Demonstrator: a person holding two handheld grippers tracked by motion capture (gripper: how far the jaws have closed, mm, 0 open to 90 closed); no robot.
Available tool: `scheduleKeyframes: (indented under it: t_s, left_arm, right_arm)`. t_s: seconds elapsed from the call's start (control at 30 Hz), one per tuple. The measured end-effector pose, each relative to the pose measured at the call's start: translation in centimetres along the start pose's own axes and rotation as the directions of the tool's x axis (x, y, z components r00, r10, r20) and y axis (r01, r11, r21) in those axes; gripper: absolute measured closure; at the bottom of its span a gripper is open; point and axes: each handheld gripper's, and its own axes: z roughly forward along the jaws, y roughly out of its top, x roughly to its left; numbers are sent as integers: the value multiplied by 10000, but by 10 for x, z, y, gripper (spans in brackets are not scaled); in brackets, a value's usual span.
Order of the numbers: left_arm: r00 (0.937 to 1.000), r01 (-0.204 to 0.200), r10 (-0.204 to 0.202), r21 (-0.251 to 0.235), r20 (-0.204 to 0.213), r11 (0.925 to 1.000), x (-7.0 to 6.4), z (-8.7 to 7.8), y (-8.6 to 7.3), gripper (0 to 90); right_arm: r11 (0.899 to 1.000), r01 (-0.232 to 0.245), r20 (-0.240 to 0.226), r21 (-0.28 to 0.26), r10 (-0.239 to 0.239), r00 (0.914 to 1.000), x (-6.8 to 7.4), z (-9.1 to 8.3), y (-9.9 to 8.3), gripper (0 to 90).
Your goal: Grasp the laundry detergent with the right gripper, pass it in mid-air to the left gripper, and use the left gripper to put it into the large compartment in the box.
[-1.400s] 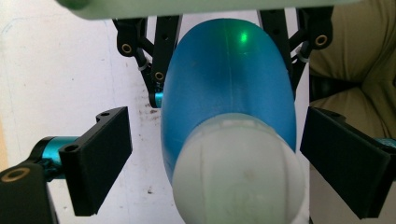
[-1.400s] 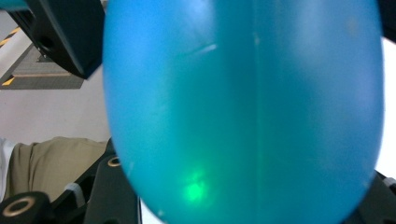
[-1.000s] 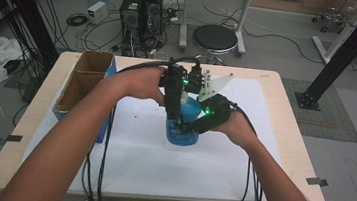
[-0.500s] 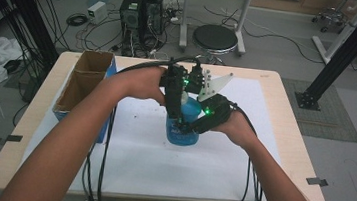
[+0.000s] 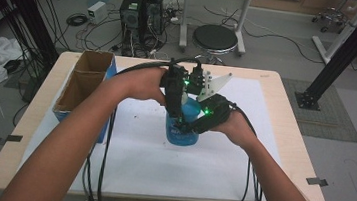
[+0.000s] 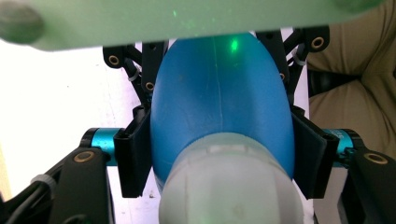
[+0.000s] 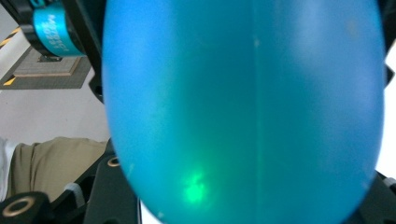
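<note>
Because the blue bottle (image 5: pixel 182 126) stands upright near the middle of the white mat (image 5: pixel 150 158) on the table (image 5: pixel 27 130), both tools can come at it from above and the side at once. The right gripper (image 5: pixel 191 127) appears closed on the bottle's body: in the left gripper view, black jaws with teal fittings press against both flanks of the blue shell, which looks like a steadying hold to keep the bottle from turning or tipping. The left gripper (image 5: pixel 174 111) comes down over the top, and its camera looks straight along the pale cap (image 6: pixel 229 182), so it is probably placed to work that cap; whether its own jaws are clamped on the cap or merely around it I cannot tell, since the cap hides them. In the right gripper view the bottle sits so close that its blue wall hides the jaw tips too. A cardboard box (image 5: pixel 84 83) waits at the table's left edge, well apart, likely for sorted items.
</note>
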Motion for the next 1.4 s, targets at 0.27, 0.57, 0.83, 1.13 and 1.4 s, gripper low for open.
scheduleKeyframes:
  t_s: [0.27,0.57,0.83,1.13,1.4]
  left_arm:
    - [10000,-17,17,6,-90,10000,-1,1,1,372]
    - [9999,-87,86,-37,-57,10000,-4,2,2,377]
    - [9998,-195,196,116,-64,9997,-7,2,3,379]
    - [9992,316,-310,242,-241,9992,-7,-6,-12,379]
    - [9913,1113,-1083,374,-741,9931,-3,-13,-28,379]
  right_arm:
    - [10000,1,-14,20,-1,10000,0,-1,0,449]
    - [9998,135,-111,126,-134,9998,2,0,0,450]
    - [9986,264,-151,455,-258,9996,5,0,2,369]
    - [9815,-745,709,1762,628,9955,11,-30,-6,217]
    - [9241,-2468,1744,2920,2022,9637,9,-65,-19,25]
